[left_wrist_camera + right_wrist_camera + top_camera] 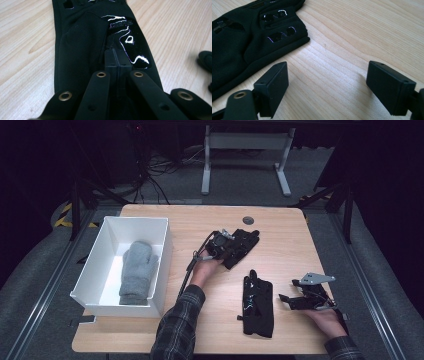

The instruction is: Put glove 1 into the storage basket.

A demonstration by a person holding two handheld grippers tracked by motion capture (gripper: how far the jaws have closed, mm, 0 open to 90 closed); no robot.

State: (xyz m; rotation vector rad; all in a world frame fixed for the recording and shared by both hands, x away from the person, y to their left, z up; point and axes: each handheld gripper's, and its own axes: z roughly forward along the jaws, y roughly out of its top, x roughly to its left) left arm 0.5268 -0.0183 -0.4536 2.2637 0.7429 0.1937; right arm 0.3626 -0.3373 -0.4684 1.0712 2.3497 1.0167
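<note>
**Left gripper pinching a black glove while the right one is waiting**

The left gripper (pixel 117 62) is pressing its jaws together on a fold of the far black glove (pixel 241 245), likely gathering fabric for a lift toward the white box (pixel 160 265), where a grey mitten (pixel 136 272) is already lying. The right gripper (pixel 327 87) is hovering with jaws spread wide over bare wood, just beside the near black glove (pixel 259 302), probably readying for it. Between glove and box the tabletop (pixel 285 235) is offering open room; the box wall is standing as the one edge to clear.
</note>
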